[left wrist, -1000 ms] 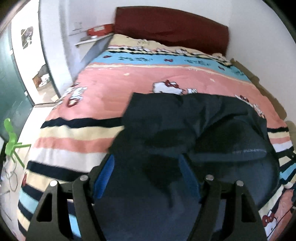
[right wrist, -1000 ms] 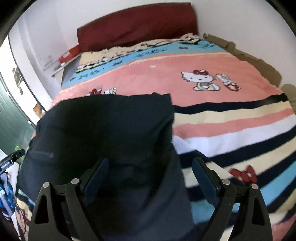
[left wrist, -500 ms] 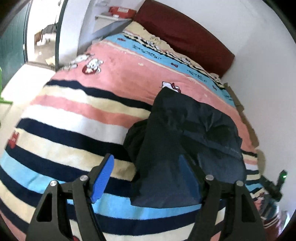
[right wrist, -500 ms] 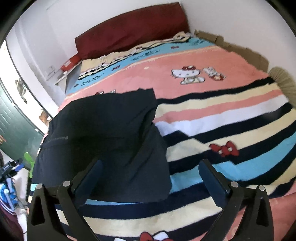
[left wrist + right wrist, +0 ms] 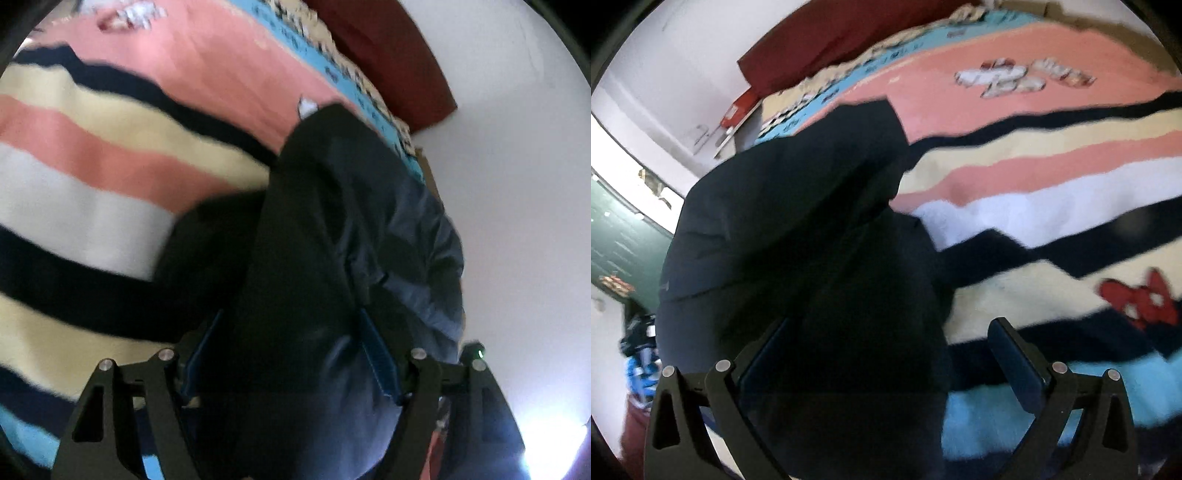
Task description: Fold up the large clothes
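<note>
Dark navy garment (image 5: 306, 236) lies in a partly folded heap on the striped blanket (image 5: 85, 206) of the bed, and both grippers hang low over its near end. Left gripper (image 5: 291, 354) fingers stand apart with cloth between them, no pinch evident through the blur; right gripper (image 5: 886, 354) fingers are spread wide, one over cloth, one over bare blanket. Judged: at least one fold made, edges uneven, further folds and squaring-up left.

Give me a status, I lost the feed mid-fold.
Left gripper open, right gripper open, both over the dark garment. Garment bunched on striped blanket, not gripped. Nothing in the way.
</note>
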`<state>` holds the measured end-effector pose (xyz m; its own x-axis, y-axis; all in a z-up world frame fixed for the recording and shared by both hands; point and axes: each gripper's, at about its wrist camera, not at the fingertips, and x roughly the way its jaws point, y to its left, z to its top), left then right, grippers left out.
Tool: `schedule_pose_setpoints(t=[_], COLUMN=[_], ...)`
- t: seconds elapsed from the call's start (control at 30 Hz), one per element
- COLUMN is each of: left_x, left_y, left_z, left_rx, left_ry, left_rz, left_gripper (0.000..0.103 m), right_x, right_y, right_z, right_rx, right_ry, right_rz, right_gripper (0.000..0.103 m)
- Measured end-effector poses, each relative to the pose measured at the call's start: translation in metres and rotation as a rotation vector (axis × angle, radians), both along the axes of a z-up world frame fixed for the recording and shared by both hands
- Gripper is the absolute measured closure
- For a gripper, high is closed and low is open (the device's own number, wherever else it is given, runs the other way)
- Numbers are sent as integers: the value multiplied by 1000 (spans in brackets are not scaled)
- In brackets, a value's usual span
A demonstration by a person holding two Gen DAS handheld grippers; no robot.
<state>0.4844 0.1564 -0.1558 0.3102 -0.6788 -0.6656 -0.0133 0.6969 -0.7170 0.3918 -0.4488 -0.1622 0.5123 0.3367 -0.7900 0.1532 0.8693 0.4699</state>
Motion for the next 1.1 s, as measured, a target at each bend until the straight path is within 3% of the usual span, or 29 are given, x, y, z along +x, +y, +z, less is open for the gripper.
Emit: schedule_pose_setpoints(t=[0.07, 0.17, 0.23, 0.33, 0.5, 0.7, 0.73, 0.77, 0.8, 0.83, 0.87, 0.9, 0.97, 1.1], left_x=[2, 5, 4, 1, -9, -24, -26, -29, -32, -35, -36, -37, -39, -40], left_y=[-3, 3, 1, -17, -29, -54, -55, -56, -57, -59, -61, -66, -80, -111], left_z=[-11, -28, -38, -41, -45, -30, -28, -25, -20, -13, -7, 2, 21, 73], left_rx=[-31, -115, -167, -174, -224, -96, -98, -105, -116, -120, -116, -107, -93, -52], left_ry=[5, 17, 29, 19, -4, -106, -117, -133, -150, -169, -185, -205, -237, -344], left_rz=[-24, -26, -8, -34, -6, 68, 74, 79, 81, 82, 80, 74, 60, -34], left_gripper=[23, 19, 15, 7, 3, 4, 8, 21, 29, 46, 60, 65, 74, 79], right_x=[15, 30, 36, 45, 49, 49, 49, 48, 46, 43, 41, 38, 36, 40], right_y=[-2, -9, -8, 6, 18, 30, 32, 33, 36, 38, 41, 43, 50, 69], right_z=[-17, -45, -59, -65, -66, -69, -68, -67, -64, -59, -54, -47, -34, -1], right_rx=[65, 240, 330, 403, 443, 385, 377, 370, 356, 348, 353, 358, 334, 251], right_ry=[56, 134, 149, 141, 101, 89, 88, 83, 71, 48, 22, -5, -38, -94], right_rz=[65, 128, 157, 180, 197, 154, 153, 148, 140, 135, 131, 129, 137, 155], right_gripper=[1, 1, 1, 1, 1, 1, 1, 1, 7, 15, 31, 45, 57, 72])
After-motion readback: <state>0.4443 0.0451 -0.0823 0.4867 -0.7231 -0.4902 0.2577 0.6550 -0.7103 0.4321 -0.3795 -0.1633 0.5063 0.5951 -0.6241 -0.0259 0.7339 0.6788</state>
